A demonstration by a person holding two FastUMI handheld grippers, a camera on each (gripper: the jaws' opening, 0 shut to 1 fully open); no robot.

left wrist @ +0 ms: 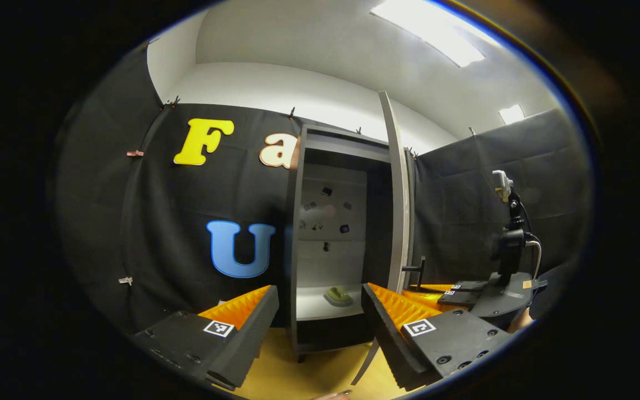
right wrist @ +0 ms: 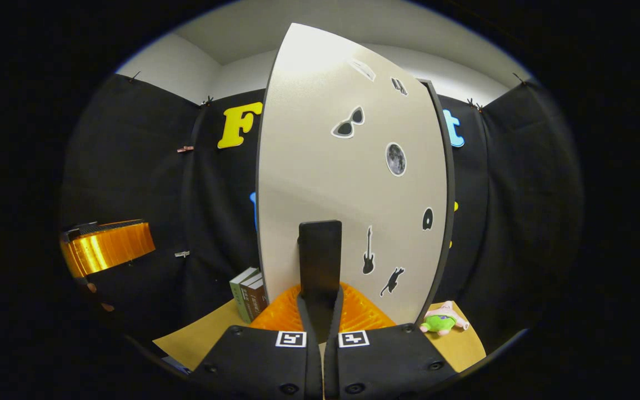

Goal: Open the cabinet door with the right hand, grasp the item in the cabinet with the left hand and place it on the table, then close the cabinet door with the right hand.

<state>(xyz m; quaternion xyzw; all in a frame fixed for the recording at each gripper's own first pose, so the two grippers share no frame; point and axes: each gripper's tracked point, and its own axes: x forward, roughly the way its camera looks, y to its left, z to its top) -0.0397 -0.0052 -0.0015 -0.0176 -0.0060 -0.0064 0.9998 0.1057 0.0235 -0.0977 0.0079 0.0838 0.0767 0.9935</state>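
The item, a small greenish-yellow thing, lies on the lower shelf inside the cabinet, toward the middle of that shelf; its exact kind is too small to tell. The cabinet stands on the yellow table against the black cloth wall, and small dark stickers dot its pale back panel above the item. The cabinet door is swung out on its right side, seen nearly edge-on in the left gripper view, with its dark handle sticking out low on the door.

The left claw is spread wide, holding nothing, with the open cabinet and the item seen between its two fingers, well apart from it.

In the right gripper view the right claw is pinching the handle, a dark upright bar, both fingers pressed against its sides. The door's pale front rises just behind, with stickers of sunglasses, a moon, a guitar and a cat on it. The left gripper view shows this right claw beside the door, at the handle.

Left of the door in the right gripper view, some books stand on the table. To the right of the door lies a small plush toy, pink and green.
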